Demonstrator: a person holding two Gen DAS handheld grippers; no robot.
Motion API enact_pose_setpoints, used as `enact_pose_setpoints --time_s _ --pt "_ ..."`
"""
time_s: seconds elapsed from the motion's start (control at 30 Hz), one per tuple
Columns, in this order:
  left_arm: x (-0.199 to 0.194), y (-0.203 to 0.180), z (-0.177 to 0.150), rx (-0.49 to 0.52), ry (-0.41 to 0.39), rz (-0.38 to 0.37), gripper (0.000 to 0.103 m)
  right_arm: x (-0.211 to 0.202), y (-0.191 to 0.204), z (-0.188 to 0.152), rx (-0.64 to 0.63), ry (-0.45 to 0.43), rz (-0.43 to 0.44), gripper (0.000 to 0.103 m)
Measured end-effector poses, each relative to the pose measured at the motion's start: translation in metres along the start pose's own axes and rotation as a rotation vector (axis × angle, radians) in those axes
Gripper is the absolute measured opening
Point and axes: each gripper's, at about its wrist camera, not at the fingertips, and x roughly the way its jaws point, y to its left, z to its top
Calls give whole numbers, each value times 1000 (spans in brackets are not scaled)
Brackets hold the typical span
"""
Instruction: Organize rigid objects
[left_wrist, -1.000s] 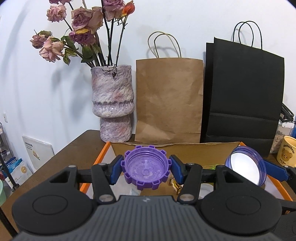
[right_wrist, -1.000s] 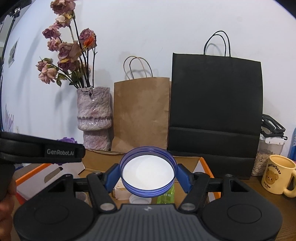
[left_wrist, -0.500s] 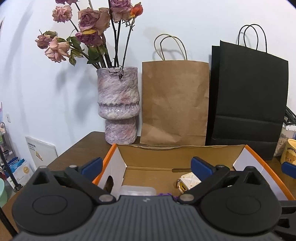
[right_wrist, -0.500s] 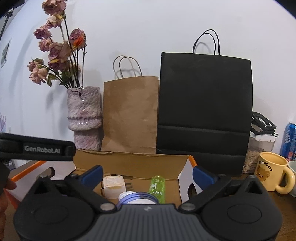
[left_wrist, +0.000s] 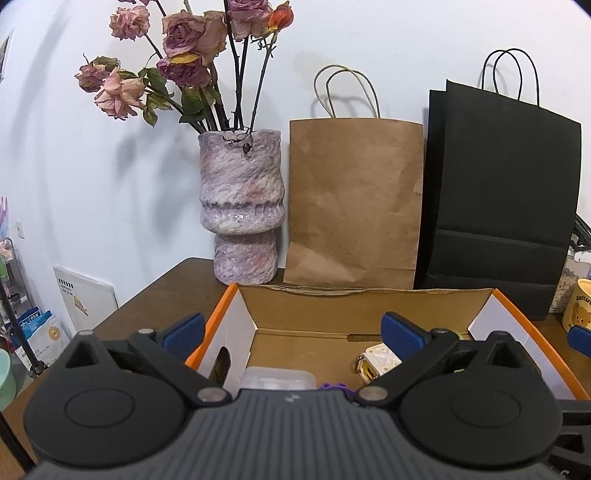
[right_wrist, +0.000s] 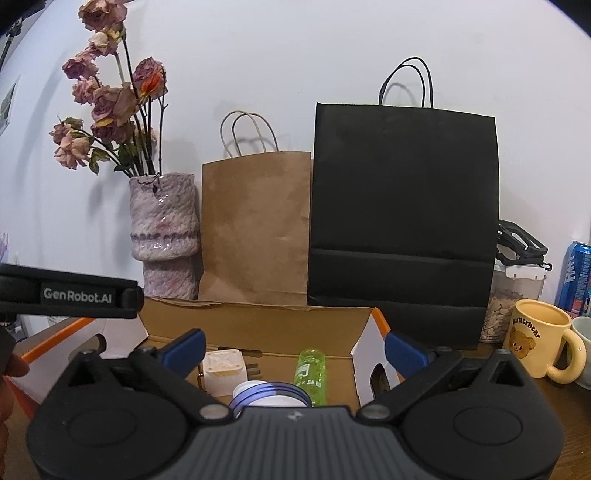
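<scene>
Below the spread right gripper — blue-rimmed lid, untouched.

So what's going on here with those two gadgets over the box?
A person is sorting small hard items into a cardboard box using two hand-held tongs. Both the left tongs and the right tongs stand wide open and empty above the box. Inside lie a purple cap, a blue-rimmed lid, a white cube and a green bottle.
</scene>
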Motion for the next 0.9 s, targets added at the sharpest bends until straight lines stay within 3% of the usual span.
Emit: enact_pose_setpoints --time_s 0.9 --pt "-45 15 -14 -1 1 7 103 -52 -3 -7 22 -30 -22 103"
